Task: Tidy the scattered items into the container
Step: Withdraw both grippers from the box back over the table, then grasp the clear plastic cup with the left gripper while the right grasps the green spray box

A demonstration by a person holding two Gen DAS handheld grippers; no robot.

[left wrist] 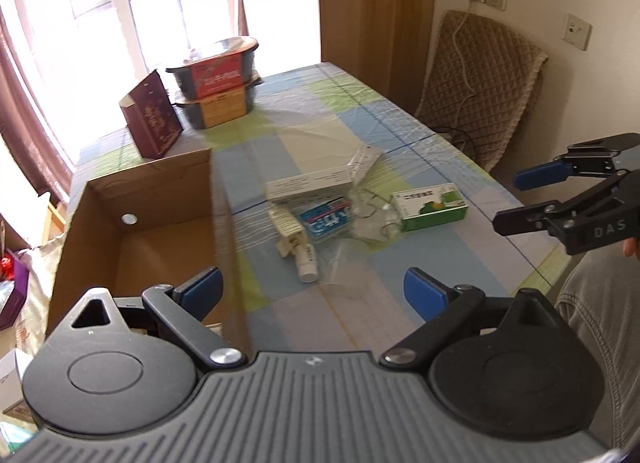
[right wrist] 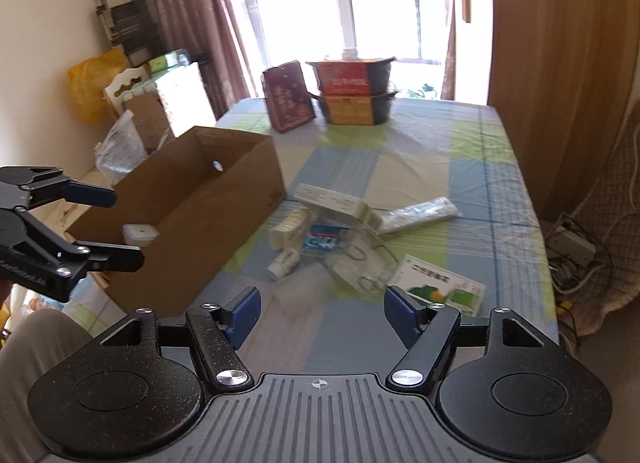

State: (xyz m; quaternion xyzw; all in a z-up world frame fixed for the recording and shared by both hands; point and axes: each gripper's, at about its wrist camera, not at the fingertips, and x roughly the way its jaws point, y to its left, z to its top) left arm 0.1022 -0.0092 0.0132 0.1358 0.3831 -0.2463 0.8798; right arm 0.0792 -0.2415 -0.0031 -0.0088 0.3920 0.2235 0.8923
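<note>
Only the right wrist view shows a small white container [right wrist: 139, 233] inside the cardboard box [right wrist: 224, 199], left of the right claw [right wrist: 322, 317]. Both claws gape wide, empty; left claw [left wrist: 312, 290] hangs over the box's right wall, scattered items [left wrist: 320, 219] ahead on open tabletop [left wrist: 420, 143].

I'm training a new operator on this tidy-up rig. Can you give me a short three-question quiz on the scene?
1. True or false: the brown cardboard box already holds a small white square lidded container.
2. Which item lies nearest the right gripper? A) green-and-white carton B) small white bottle C) long white flat packet
3. Fill in: the left gripper has its jaws ____ and holds nothing.

Key: 1 true; 2 A; 3 open.
</note>
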